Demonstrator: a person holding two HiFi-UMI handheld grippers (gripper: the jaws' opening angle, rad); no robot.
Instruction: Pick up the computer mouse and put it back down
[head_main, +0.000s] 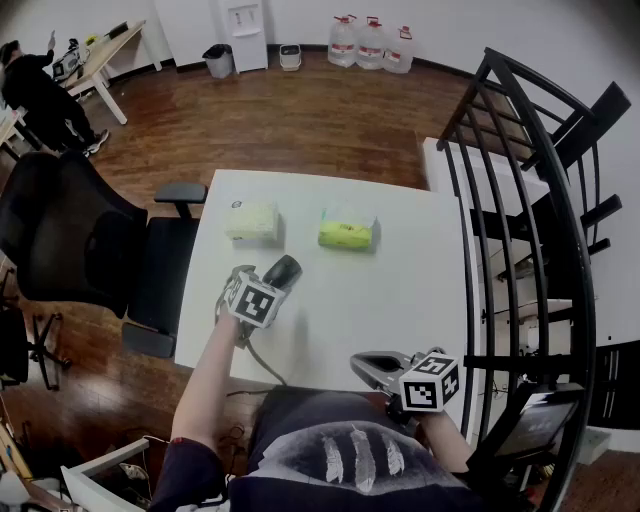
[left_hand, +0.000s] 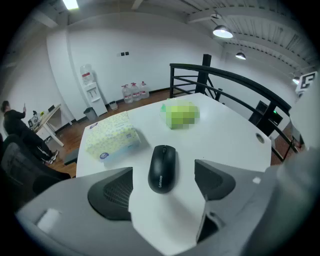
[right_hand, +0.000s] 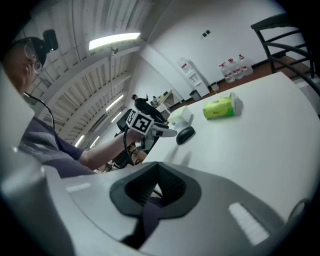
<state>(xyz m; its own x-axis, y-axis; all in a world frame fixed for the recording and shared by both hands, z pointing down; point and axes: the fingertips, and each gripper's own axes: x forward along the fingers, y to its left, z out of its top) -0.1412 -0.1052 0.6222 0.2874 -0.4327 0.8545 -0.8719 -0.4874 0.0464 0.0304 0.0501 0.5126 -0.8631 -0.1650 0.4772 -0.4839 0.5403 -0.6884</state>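
left tongs (left_hand: 164, 166) wide | mouse (left_hand: 162, 172) between them, untouched, on table (left_hand: 225, 135) | right tongs (right_hand: 152, 192) closed together

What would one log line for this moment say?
left gripper: open, mouse between jaws, untouched | right gripper: shut, empty | mouse: flat on table

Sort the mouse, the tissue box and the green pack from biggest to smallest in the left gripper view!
1. tissue box
2. mouse and green pack: they look about alike, and the mouse is nearer the camera, so I can't rank them.
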